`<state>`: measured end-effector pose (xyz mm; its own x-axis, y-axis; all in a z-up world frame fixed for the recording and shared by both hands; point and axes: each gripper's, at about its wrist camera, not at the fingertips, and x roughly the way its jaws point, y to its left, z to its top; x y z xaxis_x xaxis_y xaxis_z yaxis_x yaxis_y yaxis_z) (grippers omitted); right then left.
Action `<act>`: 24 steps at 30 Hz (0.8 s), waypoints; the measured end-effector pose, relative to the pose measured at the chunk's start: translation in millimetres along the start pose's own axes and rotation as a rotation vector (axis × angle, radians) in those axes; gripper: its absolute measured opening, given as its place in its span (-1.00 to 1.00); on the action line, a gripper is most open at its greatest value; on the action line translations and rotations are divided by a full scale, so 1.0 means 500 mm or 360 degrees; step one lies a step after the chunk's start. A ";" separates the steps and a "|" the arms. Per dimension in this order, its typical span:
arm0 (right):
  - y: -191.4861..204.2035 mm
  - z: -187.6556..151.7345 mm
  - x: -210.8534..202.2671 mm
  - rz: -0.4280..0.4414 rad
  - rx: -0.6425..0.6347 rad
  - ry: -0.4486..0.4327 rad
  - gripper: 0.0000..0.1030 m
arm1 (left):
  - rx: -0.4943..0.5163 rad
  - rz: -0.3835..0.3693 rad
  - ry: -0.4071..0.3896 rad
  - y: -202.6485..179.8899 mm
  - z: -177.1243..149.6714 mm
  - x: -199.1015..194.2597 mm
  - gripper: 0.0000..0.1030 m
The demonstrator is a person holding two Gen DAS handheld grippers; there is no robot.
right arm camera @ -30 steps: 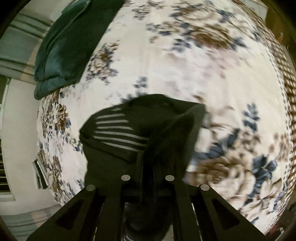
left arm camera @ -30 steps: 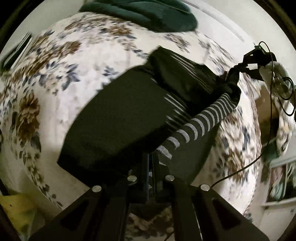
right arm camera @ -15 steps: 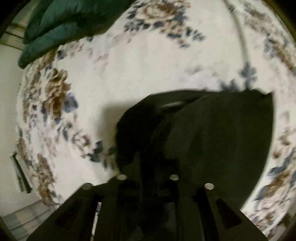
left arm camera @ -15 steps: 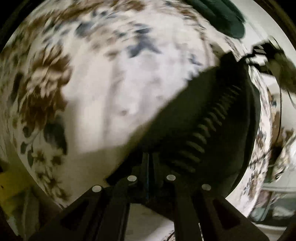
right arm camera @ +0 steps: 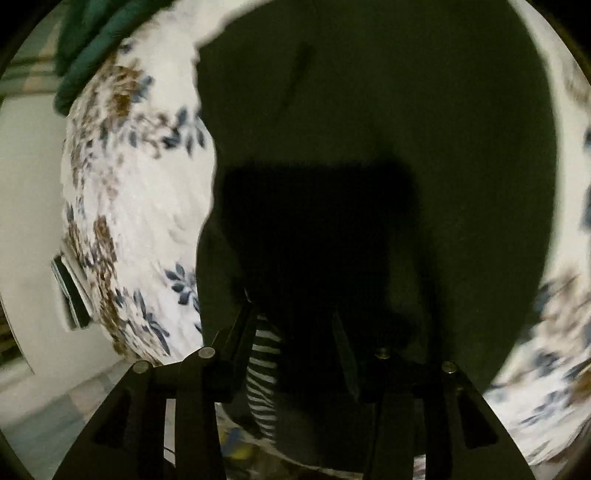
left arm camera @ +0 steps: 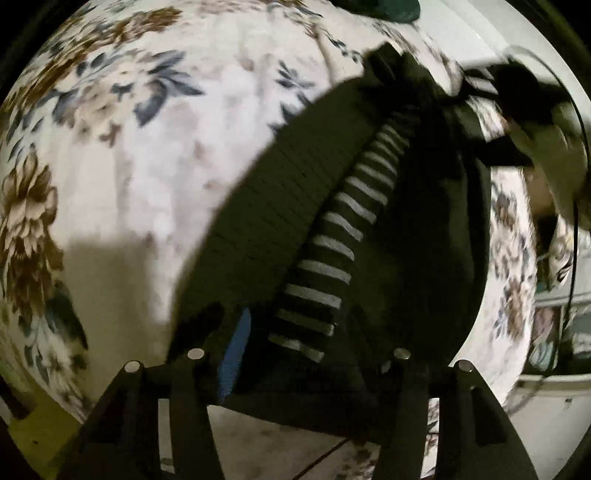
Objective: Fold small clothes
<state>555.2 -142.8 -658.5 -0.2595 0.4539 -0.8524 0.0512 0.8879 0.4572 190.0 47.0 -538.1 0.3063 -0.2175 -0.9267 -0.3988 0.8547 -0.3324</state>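
Both my left hand-held gripper (left arm camera: 295, 354) and right hand-held gripper (right arm camera: 291, 343) stood apart; the striped-sleeve dark top (left arm camera: 424, 240) ahead risked snagging and unfolding on the bed (left arm camera: 147, 166).

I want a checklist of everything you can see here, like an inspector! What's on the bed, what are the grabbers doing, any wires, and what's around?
Surface: floral bedspread, white with brown and blue flowers.
Job's things: dark garment with a striped sleeve lying along it, spread on the bedspread; it fills most of the right wrist view.
Clutter: dark green bundle of cloth at the far edge of the bed.
Grippers: left gripper open, fingers either side of the striped sleeve; right gripper open over the garment.
Cables: thin black cable hanging by the other gripper.
Surroundings: pale wall; a flat dark object at the bed's edge, too blurred to name.
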 end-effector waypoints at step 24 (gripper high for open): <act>-0.095 -0.055 -0.113 0.0074 -0.0092 -0.0112 -0.03 | 0.0063 0.0094 -0.0156 0.039 -0.019 -0.030 -0.93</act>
<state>540.9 -212.6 -625.0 -0.1898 0.5003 -0.8448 0.0051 0.8609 0.5087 169.7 62.4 -532.4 0.3671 -0.1204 -0.9224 -0.3850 0.8830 -0.2686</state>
